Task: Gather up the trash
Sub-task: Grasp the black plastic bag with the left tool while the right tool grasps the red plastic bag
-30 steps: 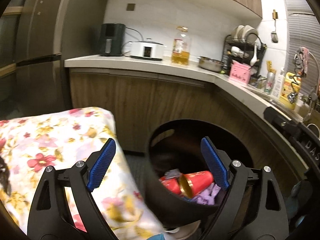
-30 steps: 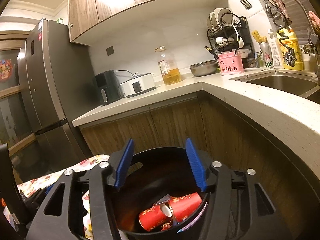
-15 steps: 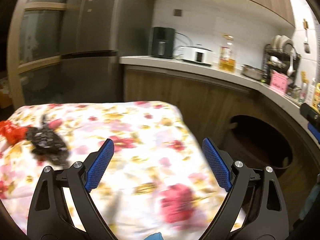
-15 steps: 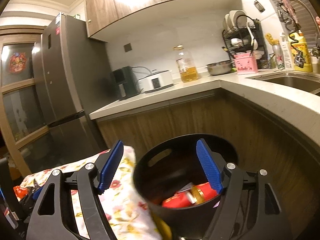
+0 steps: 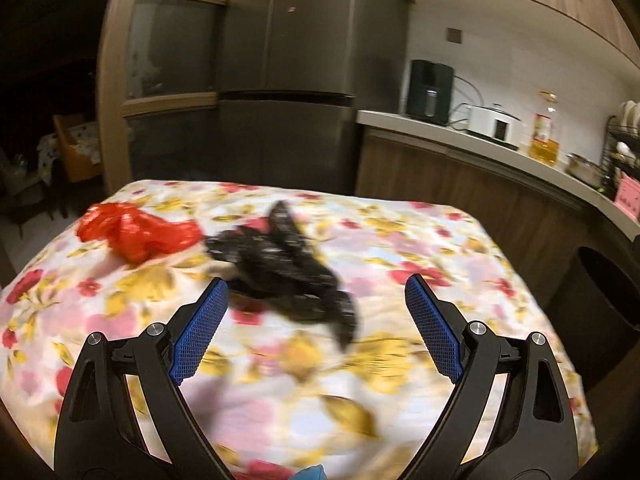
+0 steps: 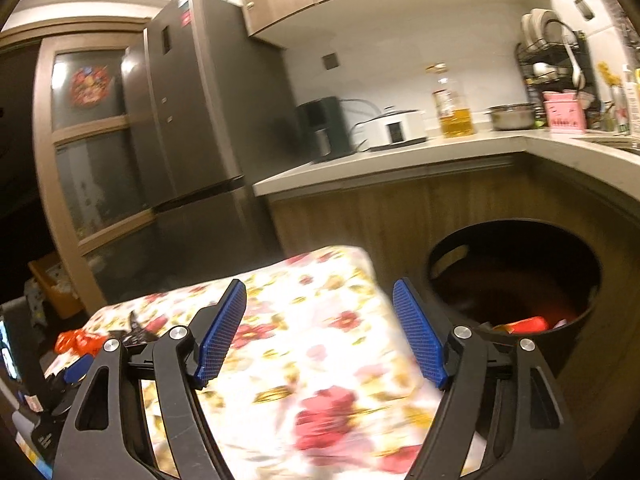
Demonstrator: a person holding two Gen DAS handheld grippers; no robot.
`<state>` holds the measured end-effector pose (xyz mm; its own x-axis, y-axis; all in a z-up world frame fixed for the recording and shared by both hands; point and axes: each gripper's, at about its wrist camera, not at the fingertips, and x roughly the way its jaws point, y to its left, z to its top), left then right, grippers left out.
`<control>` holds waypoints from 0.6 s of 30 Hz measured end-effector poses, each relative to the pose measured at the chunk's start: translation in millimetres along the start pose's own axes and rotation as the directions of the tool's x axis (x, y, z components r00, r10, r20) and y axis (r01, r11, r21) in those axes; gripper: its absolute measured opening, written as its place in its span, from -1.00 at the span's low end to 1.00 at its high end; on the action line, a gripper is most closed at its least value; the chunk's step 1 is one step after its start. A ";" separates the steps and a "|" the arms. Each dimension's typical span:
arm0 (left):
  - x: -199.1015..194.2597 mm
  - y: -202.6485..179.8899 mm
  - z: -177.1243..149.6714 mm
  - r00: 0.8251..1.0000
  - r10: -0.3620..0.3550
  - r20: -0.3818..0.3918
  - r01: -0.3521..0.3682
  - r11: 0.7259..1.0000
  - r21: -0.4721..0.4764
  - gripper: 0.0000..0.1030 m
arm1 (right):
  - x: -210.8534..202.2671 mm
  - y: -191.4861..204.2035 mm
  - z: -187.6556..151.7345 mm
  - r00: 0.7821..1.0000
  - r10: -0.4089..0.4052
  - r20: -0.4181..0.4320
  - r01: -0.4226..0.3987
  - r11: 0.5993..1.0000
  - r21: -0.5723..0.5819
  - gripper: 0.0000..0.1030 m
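Trash lies on the flowered tablecloth (image 5: 400, 240): a crumpled black plastic bag (image 5: 284, 268) at mid-frame in the left wrist view, touching a red plastic bag (image 5: 132, 232) to its left. The left gripper (image 5: 316, 320) stands released, nothing between its blue pads. The right gripper (image 6: 320, 328), also released and empty, has just been opening. A black bin (image 6: 516, 280) at right holds a red can (image 6: 528, 325).
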<state>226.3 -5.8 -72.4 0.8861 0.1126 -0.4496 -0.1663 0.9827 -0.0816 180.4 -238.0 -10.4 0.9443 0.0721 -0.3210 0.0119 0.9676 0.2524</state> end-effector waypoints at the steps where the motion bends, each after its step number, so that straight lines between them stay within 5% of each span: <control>1: 1.6 6.8 -0.1 1.000 0.011 0.001 -0.011 1.000 -0.003 0.71 | 2.8 5.9 -2.1 1.000 0.007 -0.005 -0.007 1.000 -0.003 0.45; 15: 70.0 31.9 19.6 0.997 0.024 -0.076 -0.027 0.999 -0.039 0.71 | 40.7 60.6 -10.7 0.997 0.067 -0.031 -0.068 0.997 -0.042 0.45; 18: 84.1 37.1 18.8 0.992 0.002 -0.128 -0.011 0.998 -0.064 0.57 | 46.9 66.4 -10.3 0.997 0.071 -0.032 -0.073 0.996 -0.047 0.45</control>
<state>302.8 42.9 -96.5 0.8228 0.0952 -0.5603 -0.2034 0.9699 -0.1340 222.1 -167.9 -18.1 0.9317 0.1487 -0.3313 -0.0722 0.9700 0.2323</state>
